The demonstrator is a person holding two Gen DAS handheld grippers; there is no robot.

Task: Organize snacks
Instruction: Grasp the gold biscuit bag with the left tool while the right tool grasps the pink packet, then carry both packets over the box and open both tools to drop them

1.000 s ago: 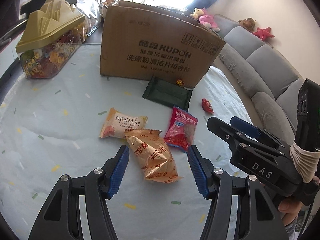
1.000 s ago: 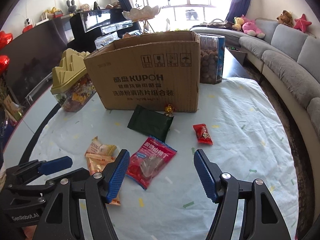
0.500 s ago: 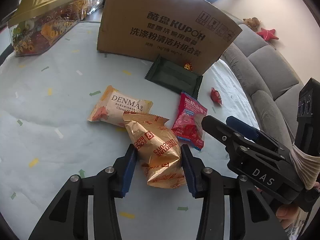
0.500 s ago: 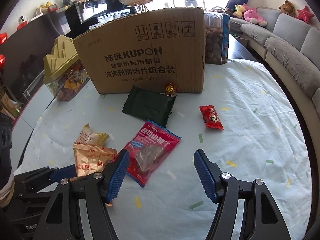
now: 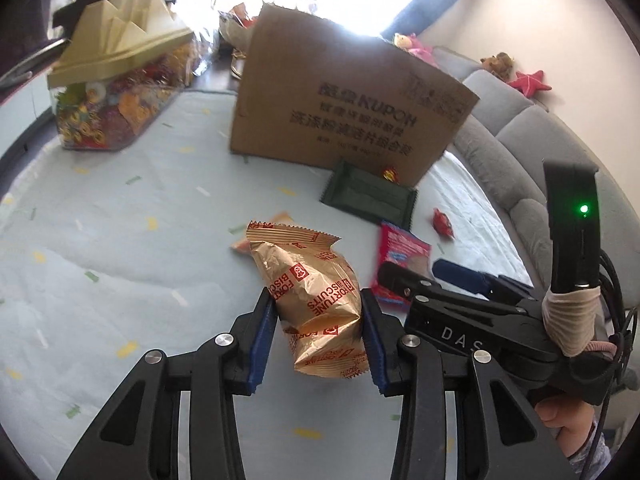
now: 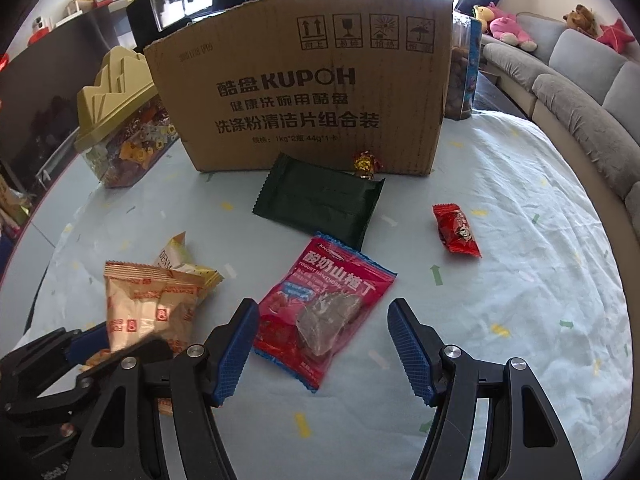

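My left gripper (image 5: 318,330) is shut on a gold Fortune Biscuits packet (image 5: 316,296) and holds it lifted off the table; the packet also shows in the right wrist view (image 6: 148,308). My right gripper (image 6: 322,346) is open, its jaws on either side of a red yogurt hawthorn packet (image 6: 324,312) lying flat. A dark green packet (image 6: 320,200), a gold foil candy (image 6: 364,164) and a small red candy (image 6: 456,230) lie before the open cardboard box (image 6: 300,96). A Denmas packet (image 6: 180,260) lies behind the gold packet.
A clear candy container with a gold lid (image 6: 120,120) stands left of the box. A jar of snacks (image 6: 460,76) stands behind the box's right corner. A grey sofa (image 6: 580,80) curves along the right. The table has a pale blue cloth (image 6: 520,300).
My left gripper closed on the gold biscuit packet and lifted it off the cloth. My right gripper moved forward over the red hawthorn packet, still open.
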